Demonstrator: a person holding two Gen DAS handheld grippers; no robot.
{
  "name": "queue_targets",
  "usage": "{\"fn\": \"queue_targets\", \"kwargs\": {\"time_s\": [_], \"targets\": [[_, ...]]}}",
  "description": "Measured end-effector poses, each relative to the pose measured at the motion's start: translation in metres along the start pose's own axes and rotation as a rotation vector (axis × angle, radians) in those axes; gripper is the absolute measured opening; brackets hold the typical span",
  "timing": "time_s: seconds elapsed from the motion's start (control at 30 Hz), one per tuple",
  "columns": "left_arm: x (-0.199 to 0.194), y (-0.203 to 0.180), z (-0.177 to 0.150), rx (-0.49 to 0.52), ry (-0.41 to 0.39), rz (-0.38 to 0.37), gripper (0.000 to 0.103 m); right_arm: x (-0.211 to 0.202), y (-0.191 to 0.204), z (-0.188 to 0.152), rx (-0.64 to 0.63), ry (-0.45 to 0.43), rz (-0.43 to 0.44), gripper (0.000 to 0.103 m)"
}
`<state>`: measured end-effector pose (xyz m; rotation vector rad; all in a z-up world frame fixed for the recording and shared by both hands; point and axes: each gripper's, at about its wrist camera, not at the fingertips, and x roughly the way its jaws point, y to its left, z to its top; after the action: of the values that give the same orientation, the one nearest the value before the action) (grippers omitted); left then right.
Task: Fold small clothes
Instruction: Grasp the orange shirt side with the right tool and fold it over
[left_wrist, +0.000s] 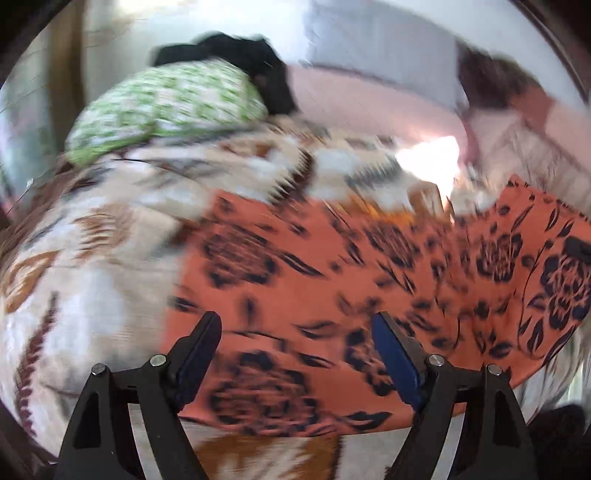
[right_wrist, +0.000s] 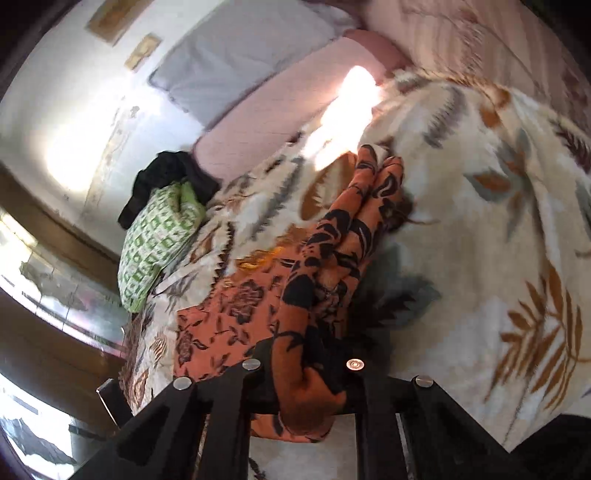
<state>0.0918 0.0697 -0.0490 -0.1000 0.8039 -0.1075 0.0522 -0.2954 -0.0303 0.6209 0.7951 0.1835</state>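
Orange cloth with black flowers lies spread on the leaf-print blanket in the left wrist view, the left gripper gaping wide above it. From the right wrist view, the right gripper pinches a bunched, lifted fold of that cloth. No lettering readable.

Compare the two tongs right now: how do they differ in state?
The left tongs stand open, holding nothing, hovering over the flat orange flowered cloth. The right tongs are shut on a bunched fold of that cloth, lifting it off the leaf-print blanket. Both work the same cloth on the same bed.
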Motion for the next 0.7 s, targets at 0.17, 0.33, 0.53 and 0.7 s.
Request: {"fn": "queue_targets", "kwargs": {"time_s": [0.17,0.33,0.53,0.7], "targets": [[-0.049,0.095,-0.001,-0.216,-0.151,0.12,0.084,0.047,0.125,-0.019,-0.219,0.062,0.098,0.014],[-0.033,0.15,-0.029,-0.383,-0.068,0.144,0.084,0.164,0.182,-0.089,-0.347,0.328,0.076,0.014],[-0.044,0.146,-0.033,-0.324,-0.092,0.149,0.084,0.193,0.181,-0.105,-0.32,0.398,0.059,0.014],[-0.038,0.149,-0.027,-0.331,-0.078,0.112,0.084,0.154,0.193,-0.076,-0.282,0.276,0.129,0.014]]}}
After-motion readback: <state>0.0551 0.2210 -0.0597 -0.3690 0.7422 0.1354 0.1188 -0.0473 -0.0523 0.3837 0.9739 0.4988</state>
